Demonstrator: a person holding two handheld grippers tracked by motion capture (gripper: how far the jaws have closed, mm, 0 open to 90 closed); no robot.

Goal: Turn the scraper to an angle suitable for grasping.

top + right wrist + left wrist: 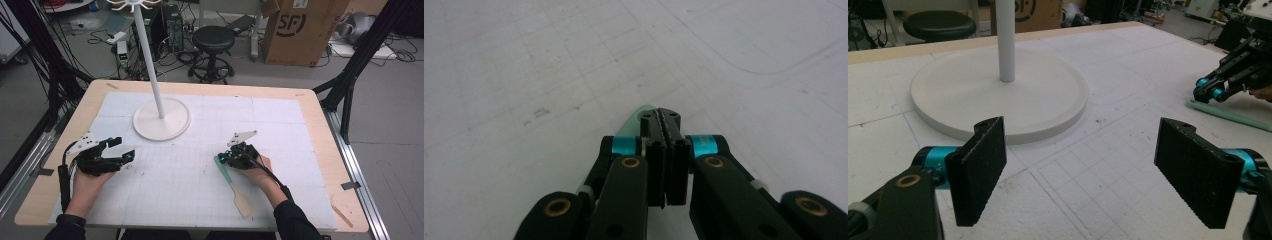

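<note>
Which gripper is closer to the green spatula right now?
Right. The right gripper sits over the green spatula handle's tip, jaws shut; the left gripper hangs open across the table, near the white stand base.

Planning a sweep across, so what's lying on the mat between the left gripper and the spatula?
Nothing: in the high view the gridded mat is bare between the left gripper and the green-handled spatula, which lies under the right gripper.

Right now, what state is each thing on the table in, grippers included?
Left gripper: open, jaws wide apart, nothing between them.
Right gripper: jaws pressed together, above the spatula's green end; grip unclear.
Spatula: lying flat on the mat.
White stand: upright on its round base.
</note>
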